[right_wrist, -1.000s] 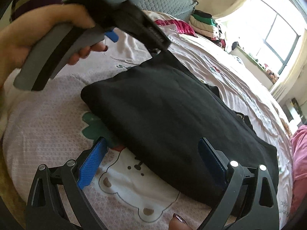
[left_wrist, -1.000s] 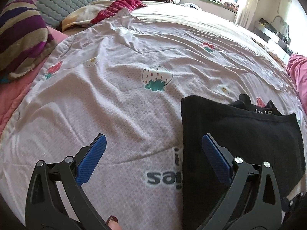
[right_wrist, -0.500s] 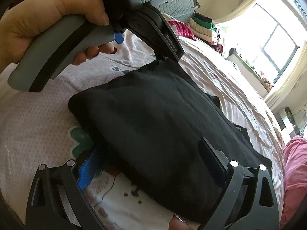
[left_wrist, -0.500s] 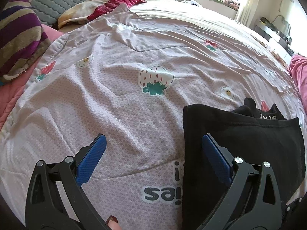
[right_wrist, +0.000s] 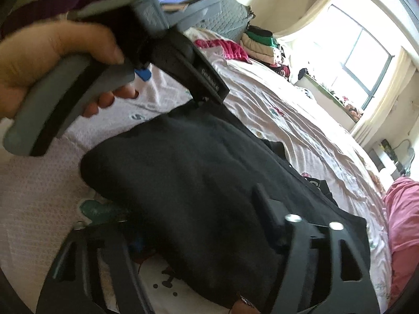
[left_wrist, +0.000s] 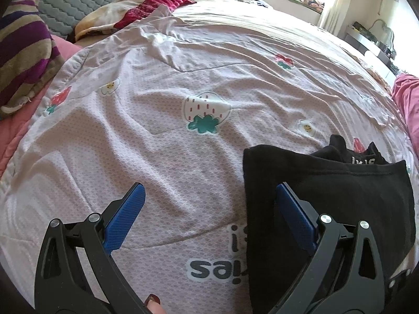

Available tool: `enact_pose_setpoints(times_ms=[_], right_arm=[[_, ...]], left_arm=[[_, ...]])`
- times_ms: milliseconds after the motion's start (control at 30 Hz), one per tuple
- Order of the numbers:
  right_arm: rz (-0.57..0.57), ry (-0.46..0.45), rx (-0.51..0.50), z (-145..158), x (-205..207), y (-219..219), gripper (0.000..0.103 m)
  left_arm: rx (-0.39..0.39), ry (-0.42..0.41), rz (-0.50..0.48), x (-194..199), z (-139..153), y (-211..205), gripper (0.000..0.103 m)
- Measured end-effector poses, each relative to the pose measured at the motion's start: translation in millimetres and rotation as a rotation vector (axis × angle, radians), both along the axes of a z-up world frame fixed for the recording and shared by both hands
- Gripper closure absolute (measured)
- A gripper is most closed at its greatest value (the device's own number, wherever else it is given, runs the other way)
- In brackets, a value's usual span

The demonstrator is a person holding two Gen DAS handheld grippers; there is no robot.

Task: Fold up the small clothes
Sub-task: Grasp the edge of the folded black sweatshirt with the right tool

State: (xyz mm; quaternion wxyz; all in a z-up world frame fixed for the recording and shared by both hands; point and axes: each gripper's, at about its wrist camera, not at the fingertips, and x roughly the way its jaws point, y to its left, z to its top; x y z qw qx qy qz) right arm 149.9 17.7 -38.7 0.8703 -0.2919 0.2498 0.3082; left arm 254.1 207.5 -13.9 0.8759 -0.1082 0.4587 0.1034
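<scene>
A folded black garment (left_wrist: 327,196) lies on the pink printed bedsheet (left_wrist: 183,83), at the lower right of the left wrist view. My left gripper (left_wrist: 209,204) is open and empty; its right finger hangs over the garment's left edge. In the right wrist view the black garment (right_wrist: 209,183) fills the middle. My right gripper (right_wrist: 196,222) is closing on the garment's near edge, the left finger slid under the cloth, the right finger above it. The hand-held left gripper body (right_wrist: 104,65) shows at the upper left.
A striped pillow (left_wrist: 23,52) and pink blanket lie at the left. Red and cream clothes (left_wrist: 146,10) sit by the quilted headboard. A stack of folded clothes (right_wrist: 262,44) stands near the window. A pink cloth (right_wrist: 403,222) lies at the right edge.
My right gripper moved forward onto the garment's near edge and its jaws narrowed around the cloth. The left gripper stayed open and shifted slightly.
</scene>
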Motion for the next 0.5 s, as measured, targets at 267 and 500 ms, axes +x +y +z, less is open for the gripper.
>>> enact_pose_setpoints(times_ms=[267, 500], right_arm=[[0.009, -0.007, 0.055, 8, -3, -12, 0.093], [-0.01, -0.02, 0.101, 16, -7, -24, 0.094]], left_arm=[[-0.136, -0.017, -0.103, 8, 1, -19, 0.01], [-0.192, -0.024, -0.113, 9, -3, -26, 0.028]])
